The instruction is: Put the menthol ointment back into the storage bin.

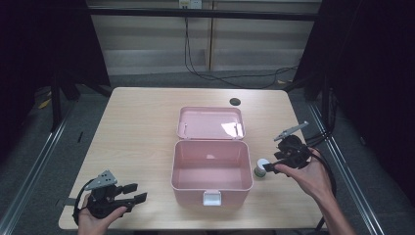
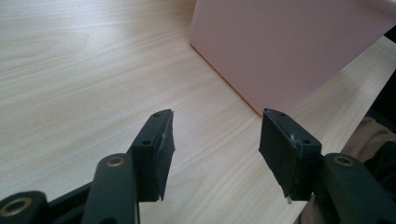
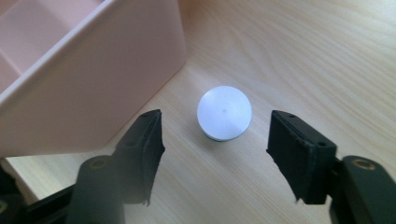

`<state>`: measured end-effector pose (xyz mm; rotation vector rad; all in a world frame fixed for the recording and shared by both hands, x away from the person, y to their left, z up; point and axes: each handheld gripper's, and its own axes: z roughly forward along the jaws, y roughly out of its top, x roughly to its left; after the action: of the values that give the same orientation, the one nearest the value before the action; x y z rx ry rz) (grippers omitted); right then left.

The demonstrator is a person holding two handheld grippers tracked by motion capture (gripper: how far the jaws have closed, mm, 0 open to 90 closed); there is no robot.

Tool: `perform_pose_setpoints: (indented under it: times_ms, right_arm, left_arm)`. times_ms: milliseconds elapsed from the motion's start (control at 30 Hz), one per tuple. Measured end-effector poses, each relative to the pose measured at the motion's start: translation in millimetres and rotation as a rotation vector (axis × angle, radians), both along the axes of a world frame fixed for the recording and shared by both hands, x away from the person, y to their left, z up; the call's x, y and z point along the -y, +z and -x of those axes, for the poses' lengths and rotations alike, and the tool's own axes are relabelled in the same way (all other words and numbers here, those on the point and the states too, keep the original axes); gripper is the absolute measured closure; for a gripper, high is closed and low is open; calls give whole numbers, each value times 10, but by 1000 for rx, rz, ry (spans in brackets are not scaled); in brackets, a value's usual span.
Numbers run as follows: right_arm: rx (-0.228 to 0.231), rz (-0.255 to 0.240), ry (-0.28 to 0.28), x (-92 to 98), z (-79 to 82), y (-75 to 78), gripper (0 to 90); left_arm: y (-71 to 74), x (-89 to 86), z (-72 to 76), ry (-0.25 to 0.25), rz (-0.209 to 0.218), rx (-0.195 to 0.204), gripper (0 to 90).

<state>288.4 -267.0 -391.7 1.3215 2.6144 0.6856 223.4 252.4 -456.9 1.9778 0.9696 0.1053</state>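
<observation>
Right gripper (image 3: 215,154) wide, straddling small white-capped jar (image 3: 224,112) beside open pink plastic box (image 1: 211,166), near table's right edge. Approach step, likely; next: descend, close. Left gripper (image 2: 215,149) wide, idle, front-left corner.

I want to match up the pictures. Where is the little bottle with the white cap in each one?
High view: the bottle stands right of the pink box, by the right gripper.
Left gripper view: not in it.
Right gripper view: white cap centre, between open jaws.
Shared landmark: the pink box.
</observation>
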Motion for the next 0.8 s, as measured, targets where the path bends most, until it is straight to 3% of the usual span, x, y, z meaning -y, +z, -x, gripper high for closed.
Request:
perform_pose_setpoints:
  times_ms: [33,300,367,567,800]
  right_arm:
    - [-20,28,20,-31,-47,5,355]
    - [-118,101,52,-133,-200,-15,377]
    - [-117,134,56,-170,-237,-26,380]
    - [-192,144,79,-224,-371,-41,367]
    - [-244,212,95,-289,-471,-101,408]
  left_arm:
    - [3,0,2,-5,-8,4,453]
    - [11,31,10,-28,-15,12,455]
    - [13,26,11,-28,-15,15,455]
    - [11,22,8,-22,-8,10,451]
    - [8,16,3,-20,-12,4,451]
